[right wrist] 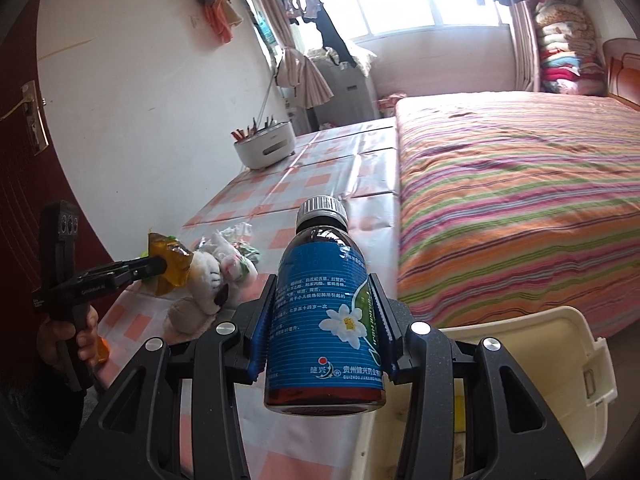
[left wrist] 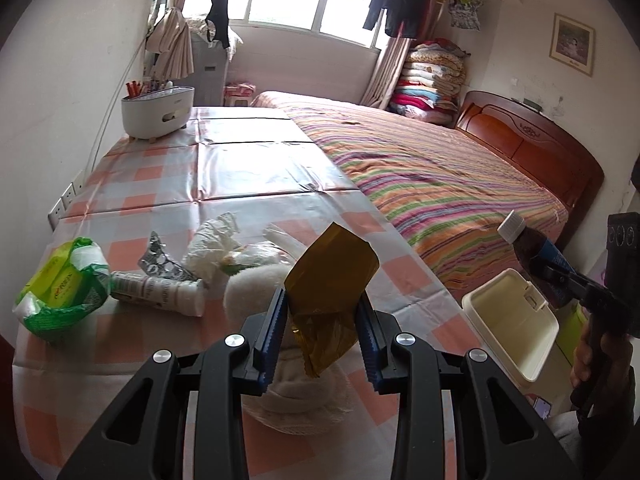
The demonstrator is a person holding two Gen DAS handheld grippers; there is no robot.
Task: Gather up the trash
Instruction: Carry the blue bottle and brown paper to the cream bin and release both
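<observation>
Our left hand point(right wrist: 66, 336) grips its handle low at the near edge of the surface point(left wrist: 248, 176), and the left tool point(left wrist: 322, 320) reaches forward above a white plush toy point(left wrist: 256, 284). Its blue pads are clamped on a crumpled amber wrapper point(left wrist: 328, 280), which stands up between them, clear of the checked cloth.

Our right hand point(left wrist: 592, 356) holds the right tool point(right wrist: 322, 320) out past the surface's edge, over an open cream bin point(right wrist: 560, 360) beside the striped bed point(right wrist: 520, 200). That tool is closed on a brown medicine bottle point(right wrist: 324, 312) with a ribbed white cap, gripped at both sides of its blue label. The label shows a white flower, Chinese text too fine for us to read in full, and "GUIZHOU" in small letters near the bottom.

On the surface lie a green packet point(left wrist: 64, 284), a white tube point(left wrist: 160, 292), a foil blister pack point(left wrist: 160, 260) and crumpled white plastic point(left wrist: 216, 240).
</observation>
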